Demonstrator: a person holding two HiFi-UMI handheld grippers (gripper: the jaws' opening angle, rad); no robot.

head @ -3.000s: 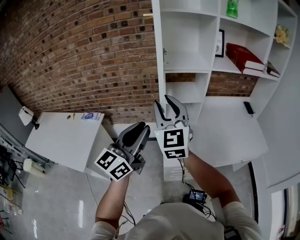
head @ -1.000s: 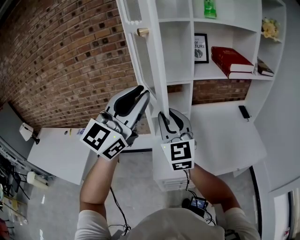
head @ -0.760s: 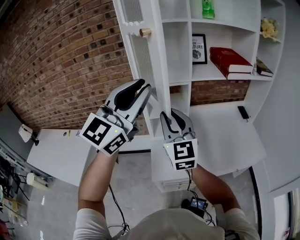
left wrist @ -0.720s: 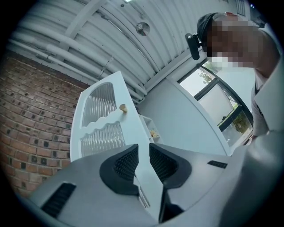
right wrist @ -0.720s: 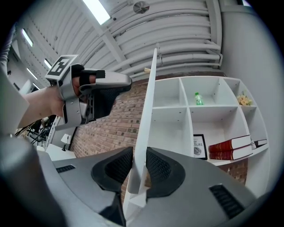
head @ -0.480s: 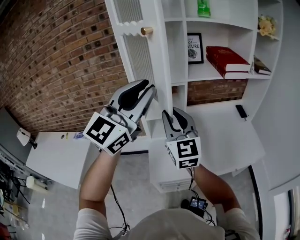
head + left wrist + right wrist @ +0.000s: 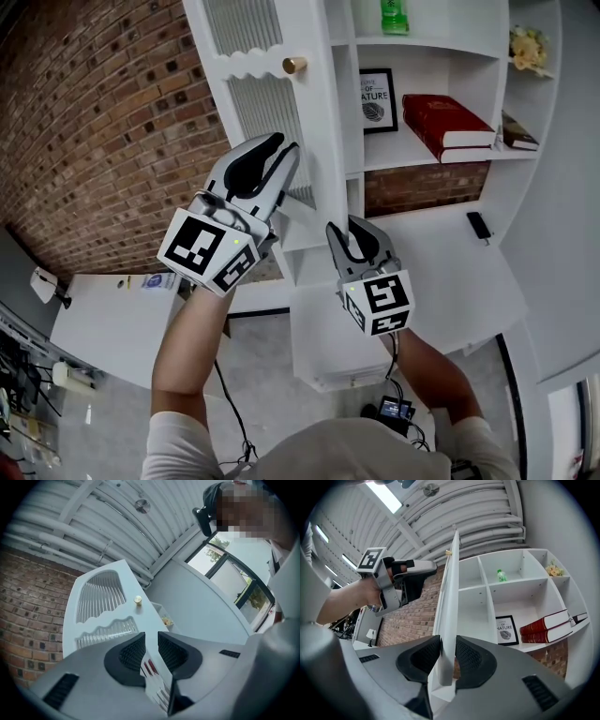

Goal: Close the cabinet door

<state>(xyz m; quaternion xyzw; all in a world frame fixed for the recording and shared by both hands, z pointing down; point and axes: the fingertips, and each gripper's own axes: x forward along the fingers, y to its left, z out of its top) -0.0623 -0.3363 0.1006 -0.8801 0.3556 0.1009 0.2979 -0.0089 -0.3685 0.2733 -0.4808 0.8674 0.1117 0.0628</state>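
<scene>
The white cabinet door (image 7: 267, 103) has louvred panels and a brass knob (image 7: 294, 65), and it stands partly open at the left of the shelf unit. My right gripper (image 7: 353, 230) is shut on the door's lower free edge, and the right gripper view shows that edge (image 7: 449, 602) pinched between the pads of that gripper (image 7: 448, 656). My left gripper (image 7: 281, 150) is up at the door's outer face, below the knob. Its jaws stand slightly apart with nothing held. The left gripper view looks past this gripper (image 7: 151, 639) at the door (image 7: 101, 597) and the knob (image 7: 138, 600).
The open shelves hold red books (image 7: 445, 117), a framed print (image 7: 377, 94), a green bottle (image 7: 395, 17) and flowers (image 7: 527, 47). A small black object (image 7: 478, 225) lies on the white counter. A brick wall is at the left, with a white table (image 7: 103, 319) below it.
The door has swung round from edge-on and now shows more of its louvred face. Both grippers have travelled with it. The left one has also risen.
</scene>
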